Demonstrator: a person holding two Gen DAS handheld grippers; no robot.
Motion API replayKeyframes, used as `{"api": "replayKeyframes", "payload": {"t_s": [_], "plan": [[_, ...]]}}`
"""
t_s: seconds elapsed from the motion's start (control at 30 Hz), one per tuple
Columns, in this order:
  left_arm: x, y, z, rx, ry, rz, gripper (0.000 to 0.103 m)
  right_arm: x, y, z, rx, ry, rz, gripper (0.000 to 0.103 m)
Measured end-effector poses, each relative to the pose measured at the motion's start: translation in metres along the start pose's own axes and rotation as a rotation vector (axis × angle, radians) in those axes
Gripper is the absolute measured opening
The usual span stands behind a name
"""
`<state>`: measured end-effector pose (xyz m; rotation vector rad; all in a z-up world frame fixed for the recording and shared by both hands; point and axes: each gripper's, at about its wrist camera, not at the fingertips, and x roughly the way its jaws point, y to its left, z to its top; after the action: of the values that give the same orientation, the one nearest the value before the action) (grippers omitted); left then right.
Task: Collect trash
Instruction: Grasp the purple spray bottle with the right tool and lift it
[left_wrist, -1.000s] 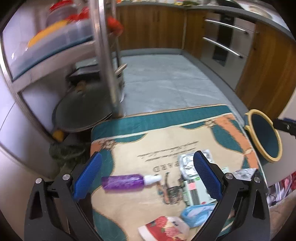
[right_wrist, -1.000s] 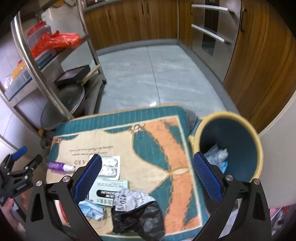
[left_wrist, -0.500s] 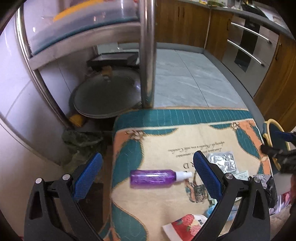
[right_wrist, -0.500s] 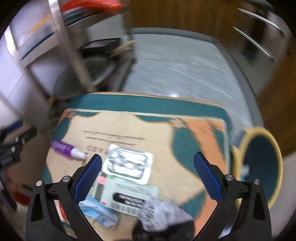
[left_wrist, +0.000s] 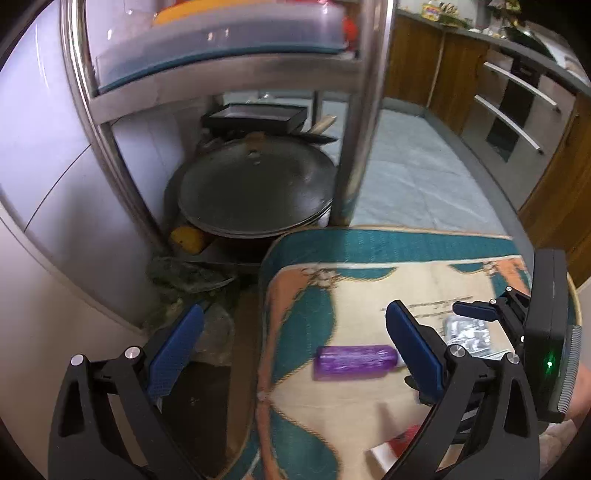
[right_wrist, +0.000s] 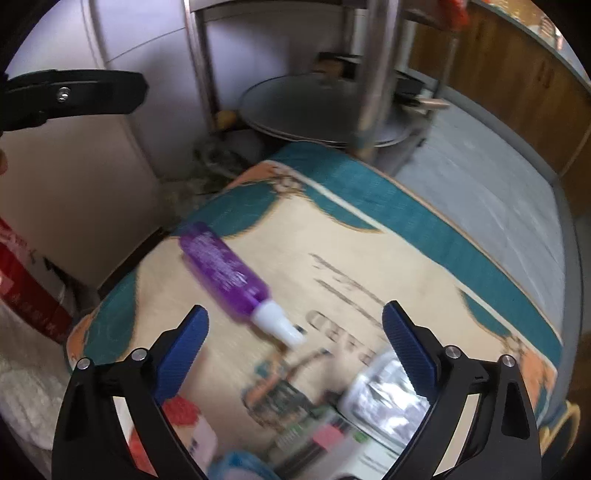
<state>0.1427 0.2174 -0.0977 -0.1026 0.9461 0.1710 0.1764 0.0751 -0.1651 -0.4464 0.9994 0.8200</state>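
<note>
A teal-and-tan mat (right_wrist: 369, 258) lies on the kitchen floor beside a steel rack (left_wrist: 354, 110) with pans (left_wrist: 255, 188) under it. The purple bottle (right_wrist: 225, 273) lies on the mat, foil pack (right_wrist: 384, 402) nearby. The left gripper (left_wrist: 291, 354) gapes empty; the right gripper (right_wrist: 295, 347) is closing, nothing gripped.

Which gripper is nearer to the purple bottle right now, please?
Right, as far as I can tell. The right gripper frames the purple bottle's cap, jaws closing but not touching. The left gripper hangs over the mat's edge, bottle beside its right finger.
</note>
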Motion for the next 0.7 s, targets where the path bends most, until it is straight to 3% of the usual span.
{"api": "replayKeyframes", "payload": {"t_s": [0.53,0.7], "plan": [[0.037,0.017,-0.012,-0.001,0.129,0.071,0.097,0.041,0.026,0.015,-0.103,0.028,0.178,0.050],[0.043,0.029,-0.017,-0.025,0.172,0.121,0.097,0.043,0.023,0.015,-0.081,0.039,0.190,0.044]]}}
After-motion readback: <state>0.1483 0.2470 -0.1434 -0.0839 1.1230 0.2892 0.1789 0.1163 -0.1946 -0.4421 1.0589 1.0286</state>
